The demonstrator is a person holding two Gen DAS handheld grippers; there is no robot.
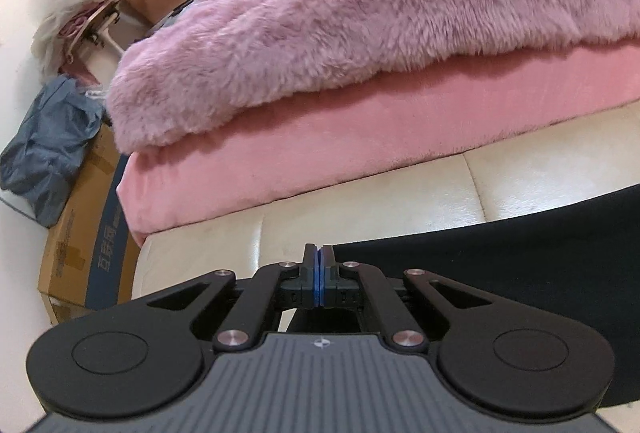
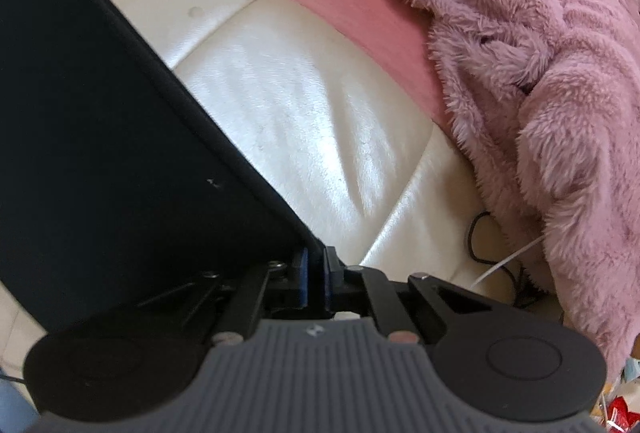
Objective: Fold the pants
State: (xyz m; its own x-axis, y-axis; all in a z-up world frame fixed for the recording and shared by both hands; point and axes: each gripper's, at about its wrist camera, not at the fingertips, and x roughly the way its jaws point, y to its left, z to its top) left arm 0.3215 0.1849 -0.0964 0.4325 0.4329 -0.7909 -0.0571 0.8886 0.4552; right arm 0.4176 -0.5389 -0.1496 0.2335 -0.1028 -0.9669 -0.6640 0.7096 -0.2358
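The pants (image 1: 500,253) are black and stretch taut between my two grippers above a cream leather bed edge (image 1: 360,205). In the left wrist view they run off to the right from my left gripper (image 1: 319,253), whose jaws are pressed together with the cloth's edge beside them; I cannot tell whether cloth is pinched. In the right wrist view the pants (image 2: 100,133) fill the left half. My right gripper (image 2: 315,253) is shut on their corner, with the hem running up and away from the jaws.
A fluffy pink blanket (image 1: 360,13) lies on a pink mattress (image 1: 340,137) behind the cream edge. A cardboard box (image 1: 88,233) with blue-grey cloth (image 1: 48,153) stands at the left. Black and white cables (image 2: 492,257) lie by the blanket (image 2: 540,73).
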